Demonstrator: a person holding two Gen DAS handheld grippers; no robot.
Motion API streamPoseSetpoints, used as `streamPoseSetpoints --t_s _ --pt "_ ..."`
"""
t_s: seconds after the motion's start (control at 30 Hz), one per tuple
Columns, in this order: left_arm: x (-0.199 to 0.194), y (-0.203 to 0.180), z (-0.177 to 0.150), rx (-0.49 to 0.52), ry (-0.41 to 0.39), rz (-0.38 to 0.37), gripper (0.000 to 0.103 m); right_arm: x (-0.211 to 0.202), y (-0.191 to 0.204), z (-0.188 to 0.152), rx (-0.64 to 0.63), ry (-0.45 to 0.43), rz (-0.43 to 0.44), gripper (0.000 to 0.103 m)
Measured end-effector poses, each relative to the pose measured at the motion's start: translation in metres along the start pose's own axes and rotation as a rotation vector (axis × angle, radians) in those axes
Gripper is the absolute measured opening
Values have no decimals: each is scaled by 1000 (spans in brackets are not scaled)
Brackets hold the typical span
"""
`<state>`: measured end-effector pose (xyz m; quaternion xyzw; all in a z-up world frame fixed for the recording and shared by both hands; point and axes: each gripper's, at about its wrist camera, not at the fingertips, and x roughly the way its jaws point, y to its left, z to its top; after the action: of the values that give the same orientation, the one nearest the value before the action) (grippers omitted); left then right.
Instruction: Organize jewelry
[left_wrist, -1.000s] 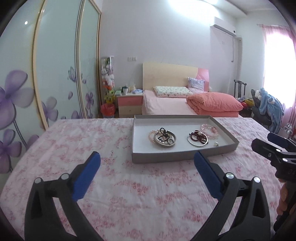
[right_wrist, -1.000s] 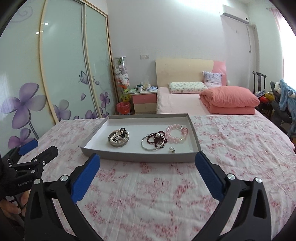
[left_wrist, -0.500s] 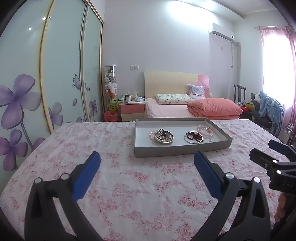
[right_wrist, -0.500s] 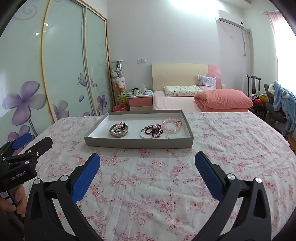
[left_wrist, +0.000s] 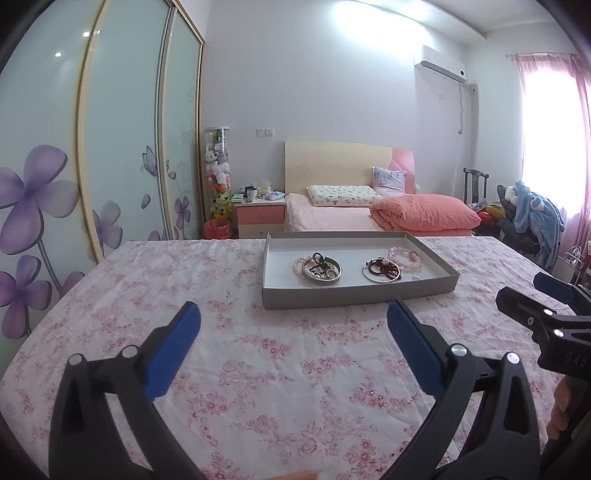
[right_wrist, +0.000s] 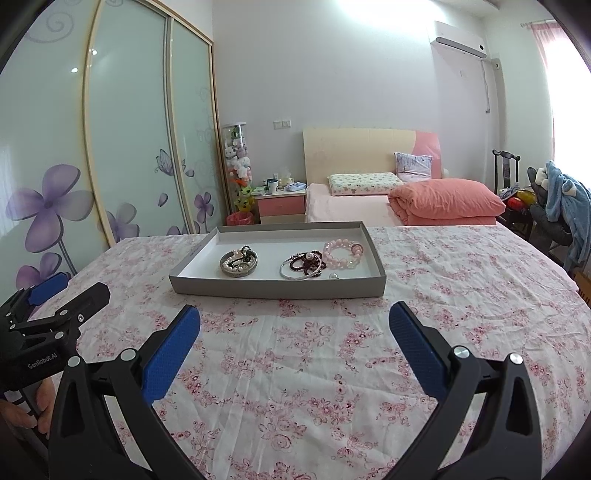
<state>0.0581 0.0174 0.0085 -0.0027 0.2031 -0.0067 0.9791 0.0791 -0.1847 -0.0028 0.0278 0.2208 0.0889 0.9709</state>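
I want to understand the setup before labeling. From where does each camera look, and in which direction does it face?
Left wrist: sits on the left gripper, facing along the flowered bedcover toward the grey tray; the right gripper shows at its right edge.
Right wrist: sits on the right gripper, facing the same way; the left gripper and a hand show at its left edge.
Shared: tray, pink bead bracelet, bed, wardrobe.

We see a grey tray (right_wrist: 277, 288) on a white cloth (right_wrist: 295, 369) with pink flowers, a pink bead bracelet (right_wrist: 341, 254) in the tray, blue pads (right_wrist: 170, 356) on black grippers, and purple flowers on the wardrobe doors (right_wrist: 129, 147).
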Motion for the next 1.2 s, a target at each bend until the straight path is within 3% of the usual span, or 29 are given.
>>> streamPoseSetpoints --t_s 1.2 --pt "3 -4 -1 -6 17 -3 99 2 1 1 4 12 4 101"
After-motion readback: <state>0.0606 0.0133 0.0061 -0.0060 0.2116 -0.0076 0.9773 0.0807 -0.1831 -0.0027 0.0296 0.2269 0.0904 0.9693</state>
